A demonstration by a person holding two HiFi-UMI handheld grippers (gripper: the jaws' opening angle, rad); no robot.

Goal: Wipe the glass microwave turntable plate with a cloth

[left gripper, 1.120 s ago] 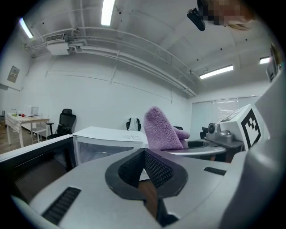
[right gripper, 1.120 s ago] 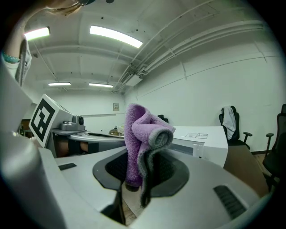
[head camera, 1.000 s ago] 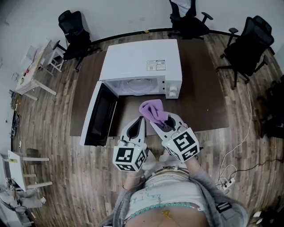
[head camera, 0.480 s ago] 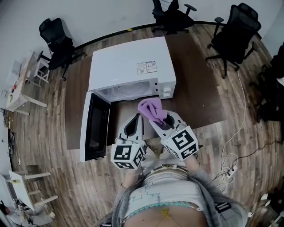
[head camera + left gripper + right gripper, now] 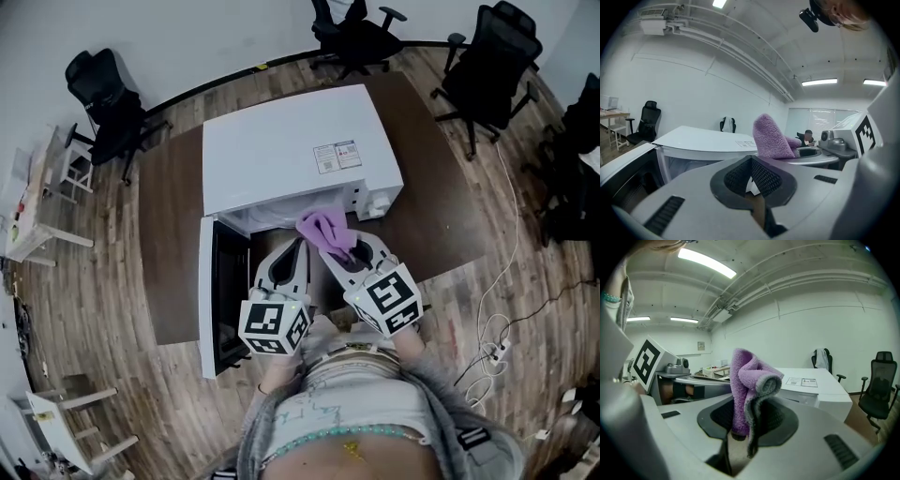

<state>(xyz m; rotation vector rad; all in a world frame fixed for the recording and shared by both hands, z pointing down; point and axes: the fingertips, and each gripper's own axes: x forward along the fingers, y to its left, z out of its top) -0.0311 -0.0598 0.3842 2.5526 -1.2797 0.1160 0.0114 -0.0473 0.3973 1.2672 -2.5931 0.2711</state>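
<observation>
You're pinching the purple cloth (image 5: 323, 228) in your right gripper (image 5: 345, 249) before the open microwave (image 5: 291, 155), holding your left gripper (image 5: 299, 247) closed and empty, the glass plate (image 5: 272, 217) seemingly lying inside it.

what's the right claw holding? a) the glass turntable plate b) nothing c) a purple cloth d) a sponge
c, the right claw is shut on a folded purple cloth that sticks up from between its jaws.
</observation>
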